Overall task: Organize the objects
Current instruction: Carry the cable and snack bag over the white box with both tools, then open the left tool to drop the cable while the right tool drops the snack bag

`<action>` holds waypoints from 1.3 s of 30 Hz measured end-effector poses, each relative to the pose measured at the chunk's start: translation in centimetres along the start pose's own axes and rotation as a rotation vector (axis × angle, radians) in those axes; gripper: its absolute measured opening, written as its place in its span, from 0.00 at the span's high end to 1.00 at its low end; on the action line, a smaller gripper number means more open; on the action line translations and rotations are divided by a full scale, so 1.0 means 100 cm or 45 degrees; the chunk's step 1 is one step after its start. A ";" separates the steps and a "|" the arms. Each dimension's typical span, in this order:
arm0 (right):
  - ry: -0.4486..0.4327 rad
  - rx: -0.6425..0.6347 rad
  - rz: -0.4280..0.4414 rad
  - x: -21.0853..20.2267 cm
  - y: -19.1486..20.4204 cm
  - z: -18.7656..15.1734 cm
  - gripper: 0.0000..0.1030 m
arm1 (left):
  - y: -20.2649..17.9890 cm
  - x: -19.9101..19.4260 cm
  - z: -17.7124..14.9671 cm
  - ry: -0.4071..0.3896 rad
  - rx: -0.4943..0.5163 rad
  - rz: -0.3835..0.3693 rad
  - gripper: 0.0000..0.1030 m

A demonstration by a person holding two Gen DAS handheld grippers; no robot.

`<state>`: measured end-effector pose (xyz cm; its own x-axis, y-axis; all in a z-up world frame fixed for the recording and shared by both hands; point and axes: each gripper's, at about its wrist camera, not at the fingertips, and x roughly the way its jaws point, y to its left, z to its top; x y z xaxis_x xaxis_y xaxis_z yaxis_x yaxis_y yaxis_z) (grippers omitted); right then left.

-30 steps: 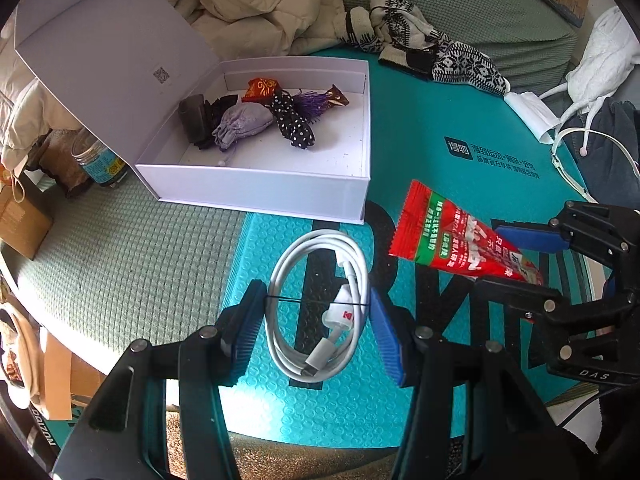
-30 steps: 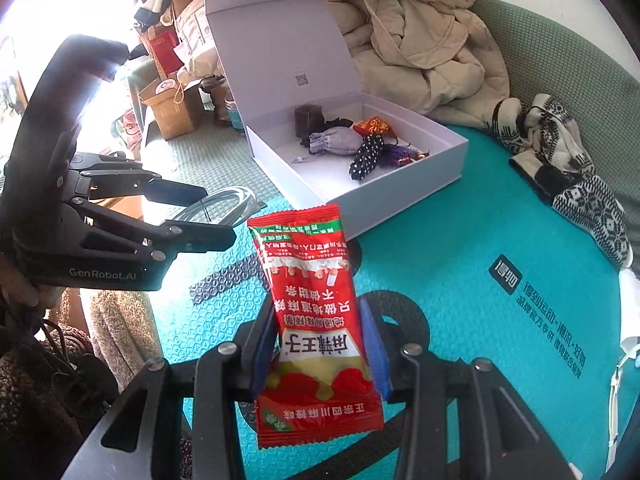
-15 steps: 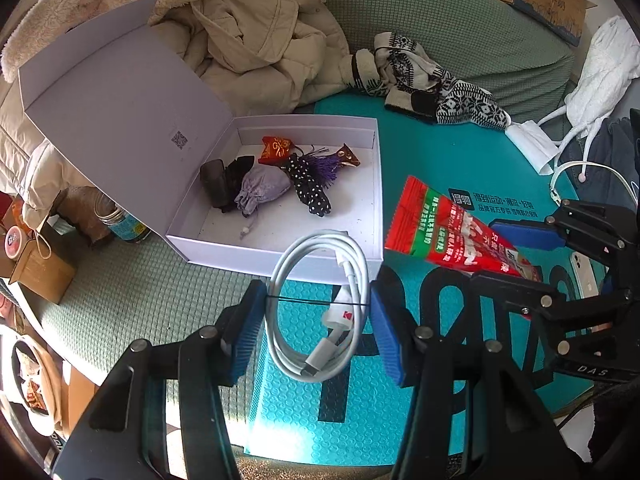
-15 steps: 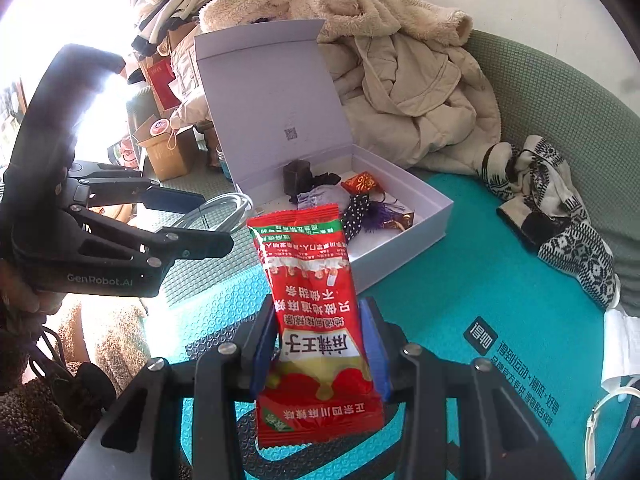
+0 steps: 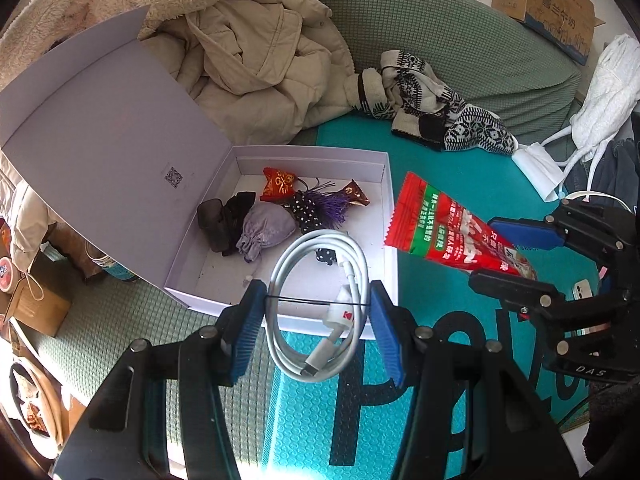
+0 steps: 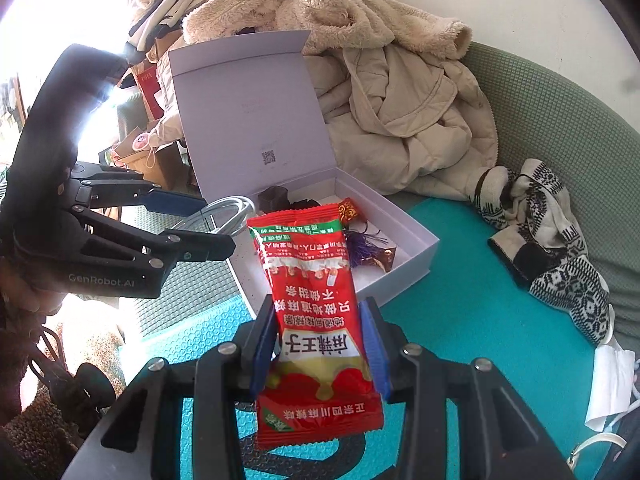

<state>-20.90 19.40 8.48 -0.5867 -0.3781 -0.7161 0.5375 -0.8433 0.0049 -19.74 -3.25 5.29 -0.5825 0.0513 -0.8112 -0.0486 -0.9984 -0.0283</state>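
In our left tongs (image 5: 316,312) we have the coiled white cable (image 5: 320,304) clasped across its loop, the blue pads (image 5: 250,328) pressing either side and a thin black tie running between them; the coil is light and springy, so we judge it best held across the bundle as it is, since a grip on a single strand would let it uncoil; its connector end (image 5: 320,360) hangs loose toward us. Our right tongs (image 6: 320,344) are clenched on the red snack packet (image 6: 316,320) about its lower half, the top edge standing free ahead of them; the packet is light, soft and slick, likely to crumple or slide, so a hold on the flat middle seems safer than on a sealed edge. Just ahead of both tongs lies the open white box (image 5: 386,200), its lid (image 5: 104,140) raised beyond the left pair; both items hover at its near rim, the cable already partly over it; inside rest a grey pouch (image 5: 266,230), a red sachet (image 5: 278,186) and a purple tassel (image 5: 328,206). Farther off lie a beige coat (image 5: 260,60) and patterned knitwear (image 5: 436,116) on the green sofa (image 5: 460,32).
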 end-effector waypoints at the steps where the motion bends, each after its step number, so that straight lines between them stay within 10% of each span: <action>1: -0.001 0.001 0.004 0.003 -0.001 0.002 0.60 | 0.001 0.002 0.002 -0.002 -0.002 0.004 0.51; 39: 0.024 0.066 -0.059 0.116 -0.022 0.056 0.60 | 0.063 0.117 0.060 -0.015 -0.129 0.108 0.51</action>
<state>-32.28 14.71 4.08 -0.5985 -0.3315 -0.7293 0.4778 -0.8784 0.0072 -31.68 -8.84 -0.86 -0.5909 -0.0337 -0.8061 0.0832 -0.9963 -0.0193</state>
